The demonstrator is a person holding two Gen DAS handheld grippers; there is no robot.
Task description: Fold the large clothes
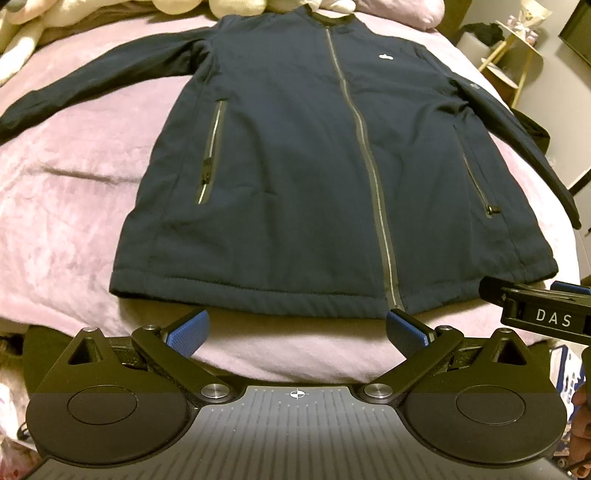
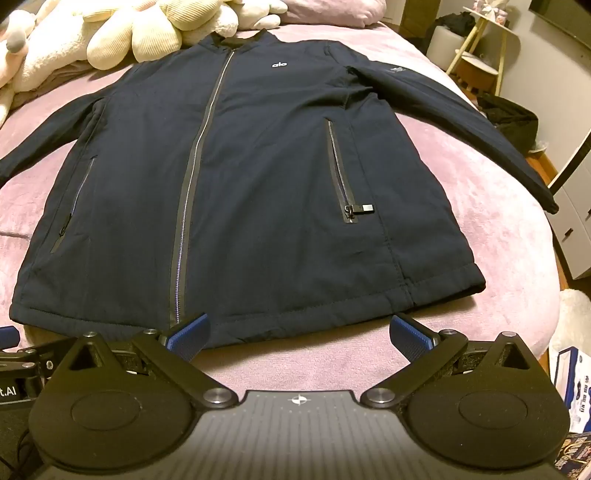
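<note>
A navy zip-up jacket (image 1: pixel 295 166) (image 2: pixel 240 177) lies flat and face up on a pink blanket, zipped, with both sleeves spread out to the sides and its hem toward me. My left gripper (image 1: pixel 297 334) hovers just short of the hem, left of the zip's lower end, jaws wide open with nothing between the blue pads (image 1: pixel 186 334). My right gripper (image 2: pixel 299 338) hovers at the hem's right half, also wide open and empty; its left pad (image 2: pixel 186 338) overlaps the hem near the zip. The right gripper's body (image 1: pixel 535 314) shows at the left wrist view's right edge.
The pink blanket (image 1: pixel 74 184) (image 2: pixel 480 221) covers a bed. Cream plush toys (image 2: pixel 129 33) and a pink pillow (image 2: pixel 332 9) lie beyond the collar. A small stand (image 2: pixel 476 55), a dark bag (image 2: pixel 513 118) and white drawers (image 2: pixel 576 221) stand to the right of the bed.
</note>
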